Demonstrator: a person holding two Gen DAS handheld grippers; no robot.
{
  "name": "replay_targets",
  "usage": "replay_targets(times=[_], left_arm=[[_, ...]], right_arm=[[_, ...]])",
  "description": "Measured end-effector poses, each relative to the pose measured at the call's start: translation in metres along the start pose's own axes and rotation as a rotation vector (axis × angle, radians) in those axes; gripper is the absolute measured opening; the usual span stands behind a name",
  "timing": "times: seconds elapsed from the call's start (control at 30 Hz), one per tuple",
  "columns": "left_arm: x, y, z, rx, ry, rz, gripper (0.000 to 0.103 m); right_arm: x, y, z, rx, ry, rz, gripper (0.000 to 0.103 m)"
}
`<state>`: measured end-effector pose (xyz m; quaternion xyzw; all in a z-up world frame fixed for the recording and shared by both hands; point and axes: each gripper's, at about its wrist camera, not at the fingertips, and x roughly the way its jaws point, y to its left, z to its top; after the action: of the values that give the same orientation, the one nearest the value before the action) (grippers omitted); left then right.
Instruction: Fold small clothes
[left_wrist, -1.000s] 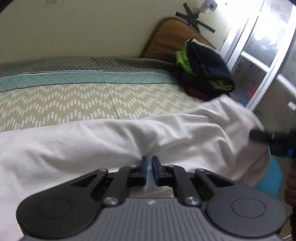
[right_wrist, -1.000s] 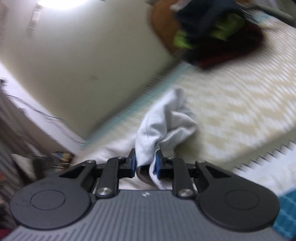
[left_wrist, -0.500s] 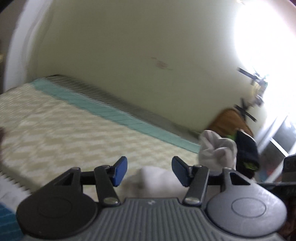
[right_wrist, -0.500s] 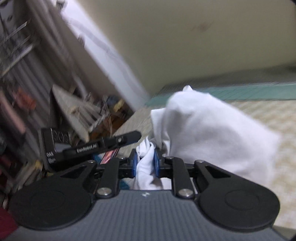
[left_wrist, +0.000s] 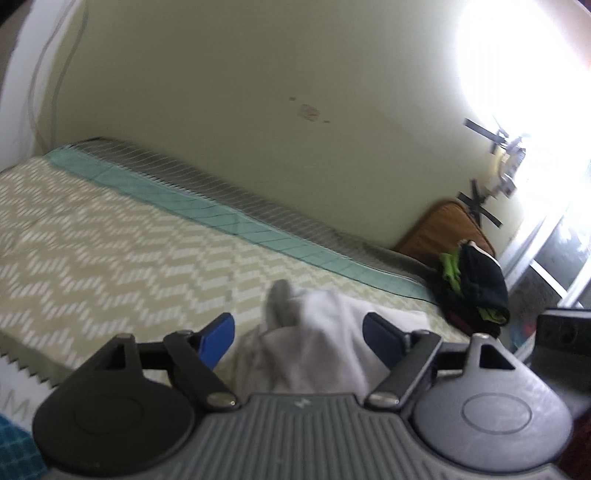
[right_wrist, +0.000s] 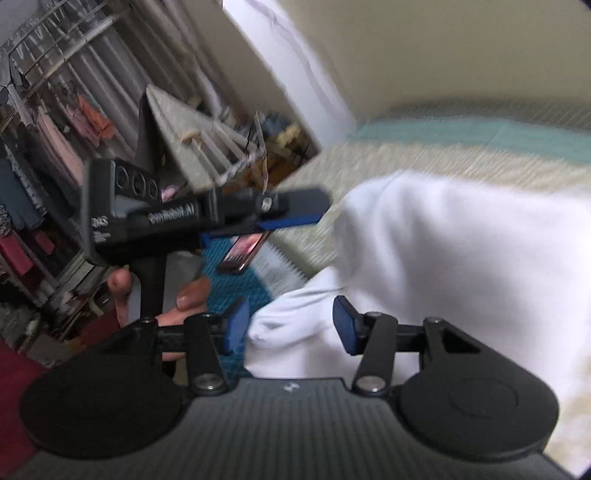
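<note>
A white garment (left_wrist: 317, 347) lies bunched on the patterned bed cover (left_wrist: 110, 258), right in front of my left gripper (left_wrist: 298, 336), which is open with its jaws wide apart on either side of the cloth. In the right wrist view the same white garment (right_wrist: 443, 258) lies in a rumpled heap on the bed. My right gripper (right_wrist: 290, 326) is open, with a fold of the cloth between its blue pads. The left gripper (right_wrist: 291, 210) also shows there from the side, held in a hand.
A pile of dark and green clothes (left_wrist: 472, 288) sits at the far right of the bed by a brown headboard (left_wrist: 439, 229). A clothes rack (right_wrist: 48, 147) and clutter stand to the left. A phone (right_wrist: 243, 251) lies on a blue mat (right_wrist: 229, 280).
My right gripper has opened and let go of the white garment. The garment has dropped from the air onto the bed. My left gripper stays open.
</note>
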<state>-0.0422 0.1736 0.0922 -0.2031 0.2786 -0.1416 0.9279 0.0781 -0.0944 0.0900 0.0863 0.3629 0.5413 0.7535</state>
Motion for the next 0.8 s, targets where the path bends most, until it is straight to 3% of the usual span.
replay_targets(times=[0.13, 0.17, 0.2, 0.27, 0.3, 0.4, 0.47, 0.5, 0.57, 0.63, 0.7, 0.8], left_arm=[[0.019, -0.014, 0.000, 0.044, 0.023, 0.043, 0.073], [0.026, -0.016, 0.000, 0.058, 0.034, 0.068, 0.062], [0.035, -0.018, -0.001, 0.085, 0.046, 0.099, 0.054], [0.057, -0.016, -0.004, 0.131, 0.100, 0.157, 0.049], [0.070, -0.012, -0.007, 0.129, 0.140, 0.168, 0.049], [0.077, -0.009, -0.008, 0.131, 0.151, 0.190, 0.051], [0.068, -0.014, -0.005, 0.156, 0.147, 0.190, 0.056], [0.063, -0.017, -0.004, 0.167, 0.140, 0.194, 0.068], [0.046, -0.018, -0.003, 0.182, 0.102, 0.210, 0.080], [0.032, -0.015, -0.002, 0.168, 0.093, 0.176, 0.086], [0.023, -0.007, -0.003, 0.112, 0.116, 0.115, 0.101], [0.024, 0.004, -0.007, 0.026, 0.175, 0.025, 0.103]], right_arm=[[-0.027, -0.019, 0.014, 0.053, -0.120, -0.156, 0.045], [-0.026, -0.024, 0.017, 0.061, -0.134, -0.179, 0.044], [-0.022, -0.029, 0.018, 0.061, -0.136, -0.198, 0.043], [0.001, -0.041, 0.017, 0.048, -0.075, -0.273, 0.035], [0.022, -0.048, 0.013, 0.042, -0.030, -0.327, 0.029], [0.032, -0.050, 0.003, 0.011, -0.070, -0.343, 0.030], [0.022, -0.048, 0.005, 0.022, -0.061, -0.331, 0.030], [0.010, -0.051, 0.003, 0.023, -0.069, -0.318, 0.032], [-0.015, -0.058, -0.001, 0.053, -0.105, -0.285, 0.036], [-0.043, -0.061, -0.010, 0.087, -0.160, -0.234, 0.057], [-0.066, -0.064, -0.023, 0.104, -0.207, -0.239, 0.066], [-0.082, -0.074, -0.044, 0.155, -0.206, -0.267, 0.077]])
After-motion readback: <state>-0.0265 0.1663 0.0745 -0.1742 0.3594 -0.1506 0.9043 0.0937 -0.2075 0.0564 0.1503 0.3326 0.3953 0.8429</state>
